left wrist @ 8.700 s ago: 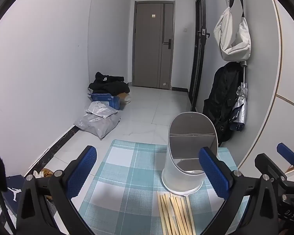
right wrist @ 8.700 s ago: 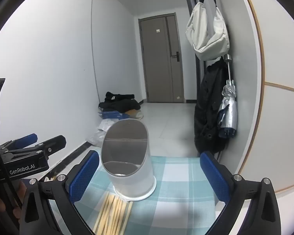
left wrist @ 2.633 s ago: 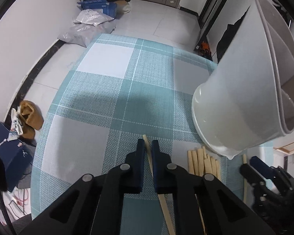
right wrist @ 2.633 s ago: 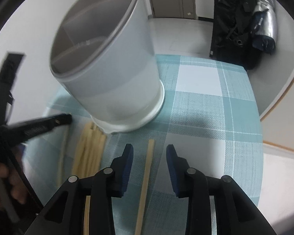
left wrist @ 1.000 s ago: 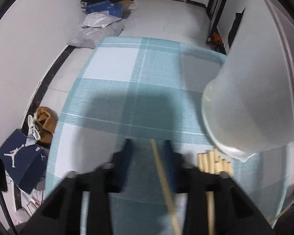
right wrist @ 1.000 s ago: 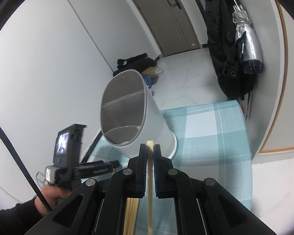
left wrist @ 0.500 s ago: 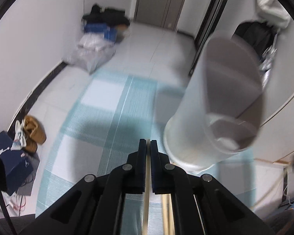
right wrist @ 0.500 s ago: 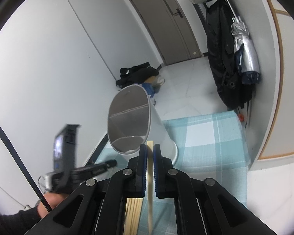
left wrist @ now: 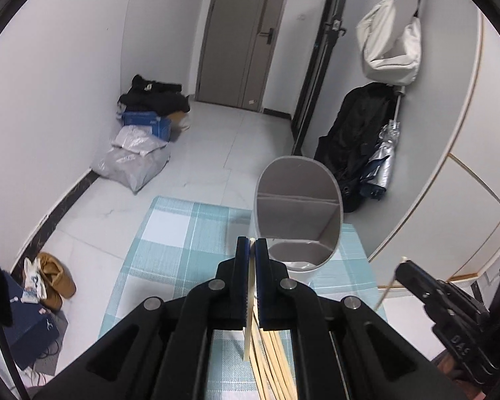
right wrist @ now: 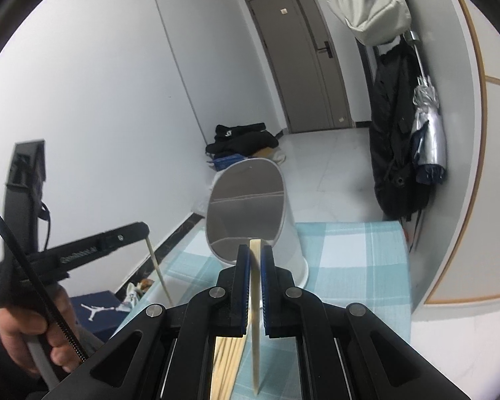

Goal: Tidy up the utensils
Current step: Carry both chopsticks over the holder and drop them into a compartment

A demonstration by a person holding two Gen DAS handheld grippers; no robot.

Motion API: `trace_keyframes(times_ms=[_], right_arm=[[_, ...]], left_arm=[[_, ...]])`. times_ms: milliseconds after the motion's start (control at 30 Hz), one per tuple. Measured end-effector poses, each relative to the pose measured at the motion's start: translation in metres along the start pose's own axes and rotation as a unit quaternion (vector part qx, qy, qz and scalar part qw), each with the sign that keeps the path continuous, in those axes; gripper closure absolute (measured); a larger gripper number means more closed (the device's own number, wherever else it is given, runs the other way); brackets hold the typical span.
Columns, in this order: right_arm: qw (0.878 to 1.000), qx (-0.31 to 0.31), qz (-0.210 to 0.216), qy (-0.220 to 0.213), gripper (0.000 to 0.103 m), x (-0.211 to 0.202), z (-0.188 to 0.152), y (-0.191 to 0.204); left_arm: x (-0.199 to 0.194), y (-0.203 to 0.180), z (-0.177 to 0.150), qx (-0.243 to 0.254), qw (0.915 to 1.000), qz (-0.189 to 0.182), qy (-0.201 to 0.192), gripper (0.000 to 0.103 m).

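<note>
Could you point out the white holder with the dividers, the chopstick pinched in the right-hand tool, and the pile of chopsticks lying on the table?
white holder (right wrist: 291, 233), right wrist view, on its outer side wall.
pinched chopstick (right wrist: 256, 350), right wrist view, on its lower shaft below the pads.
pile of chopsticks (left wrist: 276, 363), left wrist view, mid-bundle.

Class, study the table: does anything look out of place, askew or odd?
Nothing is spilled or damaged. The white holder only seems tilted through the fisheye lens. Loose chopsticks still lie on the checked cloth beside it.
</note>
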State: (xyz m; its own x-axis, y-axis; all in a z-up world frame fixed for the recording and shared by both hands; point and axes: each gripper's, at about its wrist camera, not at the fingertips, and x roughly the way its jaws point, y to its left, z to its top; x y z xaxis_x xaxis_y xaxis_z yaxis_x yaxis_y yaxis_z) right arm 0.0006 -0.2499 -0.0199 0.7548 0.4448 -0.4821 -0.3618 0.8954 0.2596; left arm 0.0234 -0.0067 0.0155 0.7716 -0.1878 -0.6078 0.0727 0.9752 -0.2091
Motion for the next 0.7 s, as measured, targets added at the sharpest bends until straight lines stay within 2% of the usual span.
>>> trace_keyframes(times_ms=[300, 433, 700], right_arm=[[1.000, -0.011, 0.010, -0.022, 0.098, -0.011, 0.012, 0.008], [0.999, -0.010, 0.016, -0.026, 0.098, -0.015, 0.023, 0.010], [0.998, -0.001, 0.031, -0.056, 0.098, -0.028, 0.080, 0.006]], left_arm=[[-0.023, -0.017, 0.020, 0.050, 0.9983, -0.021, -0.022, 0.103], [-0.032, -0.022, 0.035, 0.054, 0.9974, -0.040, -0.025, 0.103], [-0.047, -0.031, 0.090, 0.046, 0.9943, -0.086, -0.043, 0.103]])
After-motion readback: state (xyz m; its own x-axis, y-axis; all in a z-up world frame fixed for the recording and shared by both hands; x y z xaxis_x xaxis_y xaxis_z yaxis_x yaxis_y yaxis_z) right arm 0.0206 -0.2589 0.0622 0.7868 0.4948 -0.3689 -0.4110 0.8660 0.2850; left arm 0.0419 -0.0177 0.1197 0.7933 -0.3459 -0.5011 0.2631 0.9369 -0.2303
